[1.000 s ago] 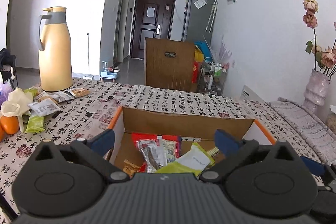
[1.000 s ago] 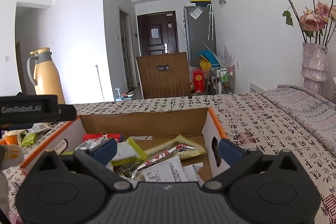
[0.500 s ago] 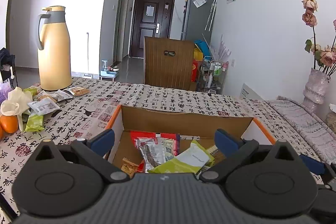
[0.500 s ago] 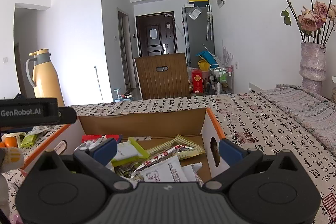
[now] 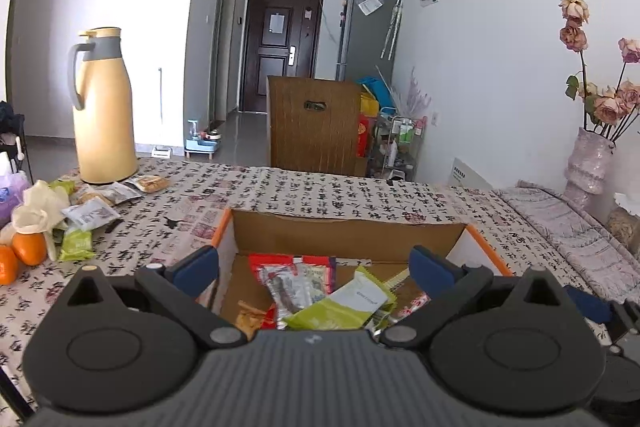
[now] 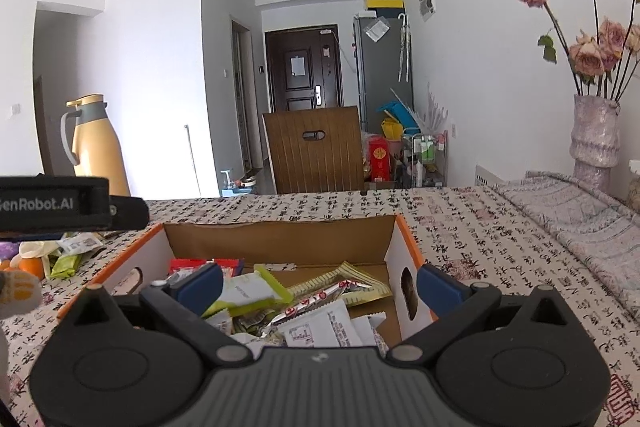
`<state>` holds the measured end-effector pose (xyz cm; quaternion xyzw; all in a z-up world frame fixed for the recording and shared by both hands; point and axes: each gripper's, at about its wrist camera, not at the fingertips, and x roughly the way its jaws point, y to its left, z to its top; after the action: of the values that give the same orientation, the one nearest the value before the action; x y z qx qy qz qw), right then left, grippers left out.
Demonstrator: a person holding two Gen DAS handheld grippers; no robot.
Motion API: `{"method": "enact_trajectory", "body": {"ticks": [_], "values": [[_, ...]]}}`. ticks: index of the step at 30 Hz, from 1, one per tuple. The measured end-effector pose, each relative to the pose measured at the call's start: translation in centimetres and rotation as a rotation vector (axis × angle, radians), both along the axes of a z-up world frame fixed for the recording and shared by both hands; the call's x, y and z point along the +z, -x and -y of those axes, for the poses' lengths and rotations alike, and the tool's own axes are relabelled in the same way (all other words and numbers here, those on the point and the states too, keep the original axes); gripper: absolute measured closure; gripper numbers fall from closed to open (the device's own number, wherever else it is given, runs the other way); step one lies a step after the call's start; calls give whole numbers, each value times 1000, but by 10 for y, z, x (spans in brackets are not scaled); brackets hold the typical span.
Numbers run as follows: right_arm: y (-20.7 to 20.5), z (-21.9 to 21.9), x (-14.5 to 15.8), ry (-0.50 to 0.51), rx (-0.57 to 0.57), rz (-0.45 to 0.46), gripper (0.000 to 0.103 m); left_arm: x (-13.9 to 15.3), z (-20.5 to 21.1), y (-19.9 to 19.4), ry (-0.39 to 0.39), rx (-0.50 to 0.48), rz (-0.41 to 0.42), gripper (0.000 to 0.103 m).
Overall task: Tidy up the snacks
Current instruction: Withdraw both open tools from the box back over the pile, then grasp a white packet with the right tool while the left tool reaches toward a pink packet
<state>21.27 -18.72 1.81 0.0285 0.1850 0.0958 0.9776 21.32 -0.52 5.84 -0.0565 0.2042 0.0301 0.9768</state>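
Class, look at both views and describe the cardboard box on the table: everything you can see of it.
The box is open-topped, brown corrugated card inside, white outside, with orange top edges. An oval hand-hole is cut in its right wall and another in its left. It sits upright on the patterned tablecloth, close in front of both tools. Snack packets lie loose inside, among them a lime-green one, a red one and a white one. Neither tool touches the box.

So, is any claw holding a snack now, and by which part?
Nothing is held. The left claw and right claw are both open above the box.
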Motion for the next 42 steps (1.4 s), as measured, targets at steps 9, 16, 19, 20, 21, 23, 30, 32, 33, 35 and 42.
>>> {"method": "enact_trajectory", "body": {"ticks": [9,16,19,20,21,23,30,32,33,35,42], "values": [[32,-5,6,14,22,10,0,-4,-15,28,1,15,-18,0],[61,-4,-3,21,29,-8,0,-22,-20,53,-28,7,-45,0],[70,1,-13,11,25,-33,0,-30,-21,64,-38,-1,-54,0],[73,2,-17,11,23,-43,0,-33,-21,67,-40,-6,-55,0],[76,4,-20,11,19,-51,0,-37,-22,72,-40,-12,-54,0],[81,6,-26,12,8,-67,0,-43,-24,79,-44,-19,-50,0],[99,17,-42,27,-21,-103,0,-66,-30,95,-59,-28,-44,0],[100,20,-47,27,-25,-119,0,-71,-32,94,-55,-28,-56,0],[100,21,-48,29,-27,-128,0,-73,-32,93,-56,-25,-62,0],[99,21,-52,35,-27,-144,0,-76,-33,91,-50,-24,-69,0],[88,17,-52,53,-19,-188,0,-84,-36,87,-26,-31,-84,0]]}}
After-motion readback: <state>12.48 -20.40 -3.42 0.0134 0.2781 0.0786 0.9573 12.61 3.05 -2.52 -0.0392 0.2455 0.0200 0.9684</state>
